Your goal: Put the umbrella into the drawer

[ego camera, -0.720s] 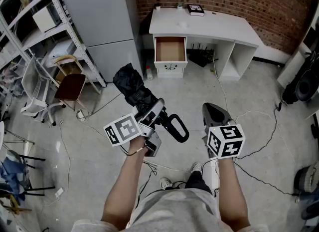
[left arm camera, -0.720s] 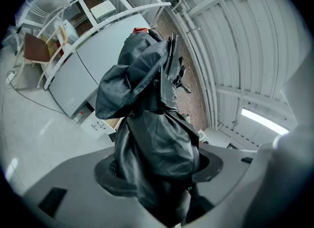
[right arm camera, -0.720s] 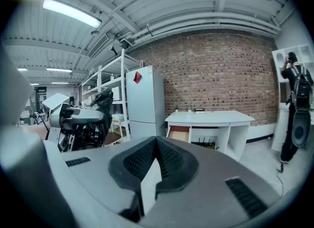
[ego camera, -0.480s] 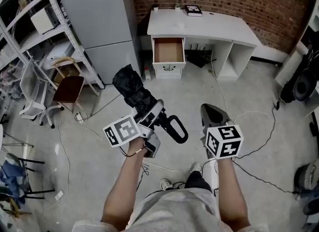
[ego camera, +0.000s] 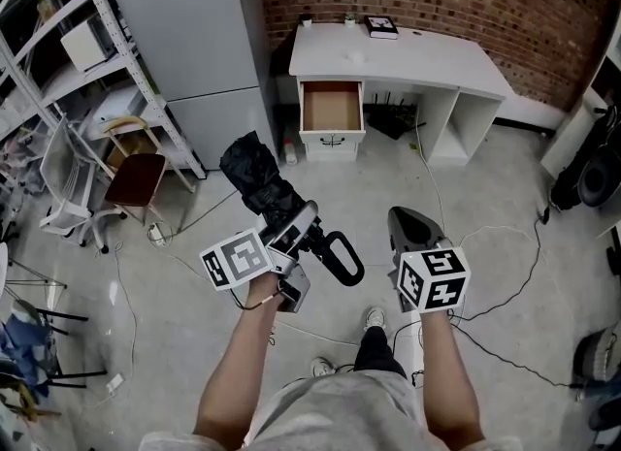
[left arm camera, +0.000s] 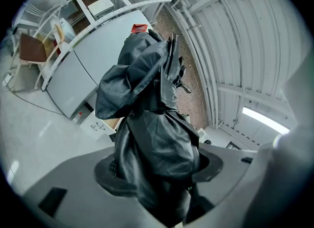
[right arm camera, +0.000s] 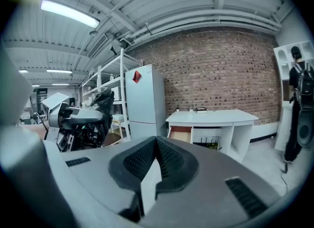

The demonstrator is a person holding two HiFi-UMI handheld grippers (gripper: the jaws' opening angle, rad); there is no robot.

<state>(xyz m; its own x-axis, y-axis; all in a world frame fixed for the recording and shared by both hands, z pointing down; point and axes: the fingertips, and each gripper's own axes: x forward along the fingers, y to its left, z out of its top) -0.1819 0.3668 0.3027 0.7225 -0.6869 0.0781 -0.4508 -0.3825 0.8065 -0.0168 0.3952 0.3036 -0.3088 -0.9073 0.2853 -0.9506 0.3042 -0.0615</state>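
A folded black umbrella [ego camera: 260, 179] sticks forward out of my left gripper [ego camera: 294, 223], and its looped black handle [ego camera: 340, 257] hangs to the right of the jaws. In the left gripper view the umbrella's bunched fabric [left arm camera: 156, 129] fills the gap between the jaws, which press on it. My right gripper [ego camera: 409, 226] is beside it, apart from the umbrella, with its jaws together and nothing in them [right arm camera: 156, 165]. The open drawer [ego camera: 332, 107] with a brown inside is at the left end of the white desk [ego camera: 427, 59], well ahead across the floor. It also shows as the drawer [right arm camera: 180, 135] in the right gripper view.
A tall grey cabinet [ego camera: 199, 42] stands left of the desk, metal shelving [ego camera: 58, 61] and a brown chair [ego camera: 136, 173] further left. Cables [ego camera: 485, 245] trail over the concrete floor. A brick wall [ego camera: 505, 3] runs behind the desk. A dark book [ego camera: 380, 25] lies on the desk top.
The person has taken a step, with one foot now further forward. Both grippers keep their hold and spacing, and the umbrella stays in the left gripper.
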